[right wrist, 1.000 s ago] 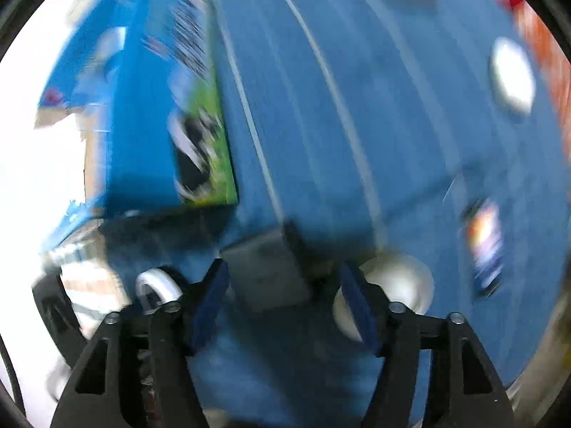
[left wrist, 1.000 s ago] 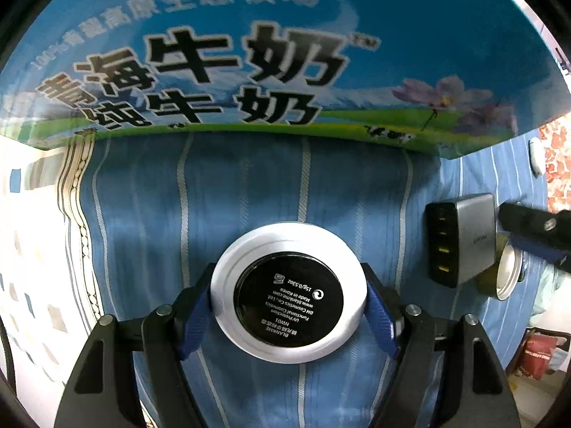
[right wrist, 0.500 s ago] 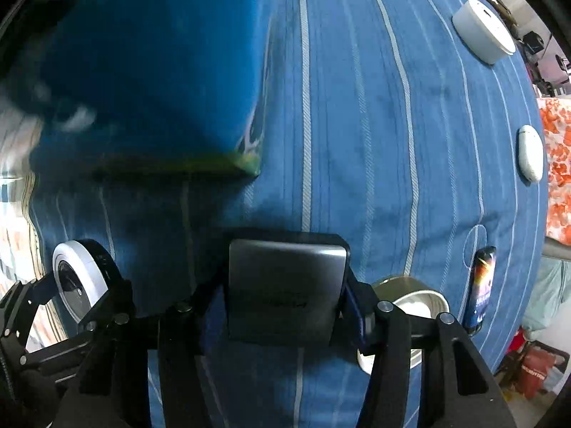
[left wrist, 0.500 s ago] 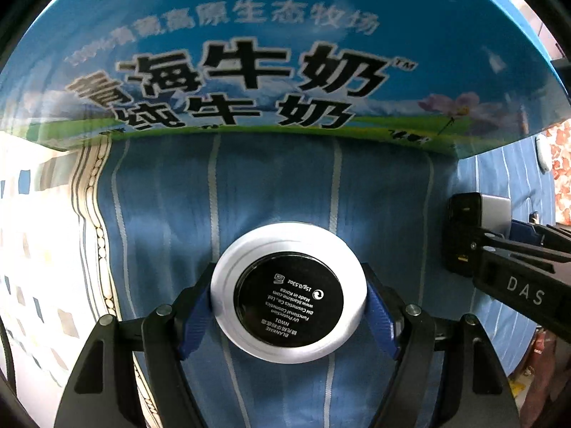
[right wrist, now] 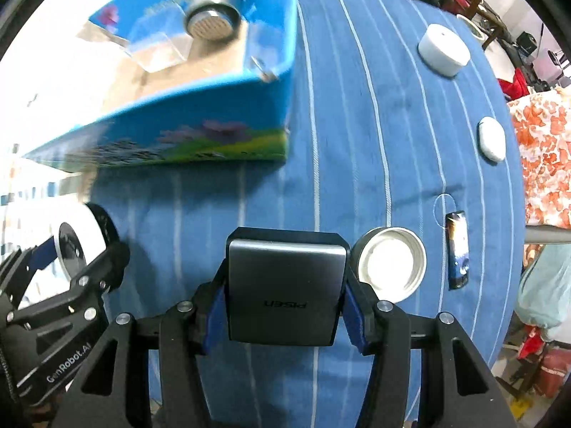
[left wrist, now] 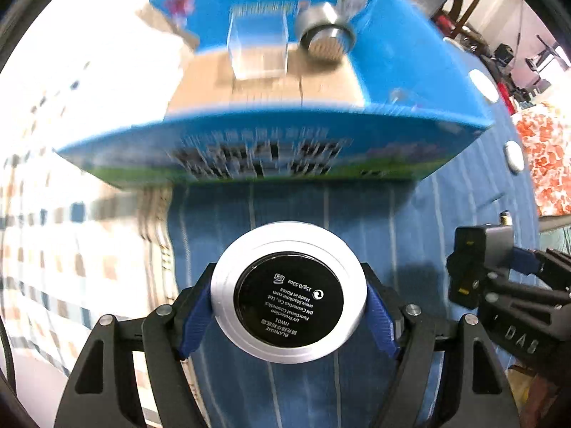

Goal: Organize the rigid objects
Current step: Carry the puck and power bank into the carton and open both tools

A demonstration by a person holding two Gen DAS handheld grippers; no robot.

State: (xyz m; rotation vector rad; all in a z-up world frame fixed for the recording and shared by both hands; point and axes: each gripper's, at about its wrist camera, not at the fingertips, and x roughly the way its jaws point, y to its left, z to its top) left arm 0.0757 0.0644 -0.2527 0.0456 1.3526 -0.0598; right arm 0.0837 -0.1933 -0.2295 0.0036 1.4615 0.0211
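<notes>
My left gripper (left wrist: 288,315) is shut on a round white cosmetic compact (left wrist: 289,296) with a black label, held above the striped blue cloth in front of the open blue milk carton box (left wrist: 271,149). My right gripper (right wrist: 285,301) is shut on a grey charger block (right wrist: 285,285), lifted off the cloth. The box (right wrist: 178,132) holds a clear plastic case (left wrist: 258,48) and a round metal piece (left wrist: 326,34). The right gripper with the charger (left wrist: 478,256) shows at the right edge of the left wrist view; the left gripper with the compact (right wrist: 78,246) shows at the left of the right wrist view.
On the blue cloth (right wrist: 357,142) lie an open metal lid (right wrist: 390,264), a small dark phone-like item (right wrist: 456,249), a white round jar (right wrist: 444,50) and a white oval case (right wrist: 492,139). An orange patterned fabric (right wrist: 546,142) lies at the right.
Both grippers have risen with their objects, so the inside of the box now shows. The right gripper closed on the charger and lifted it off the cloth.
</notes>
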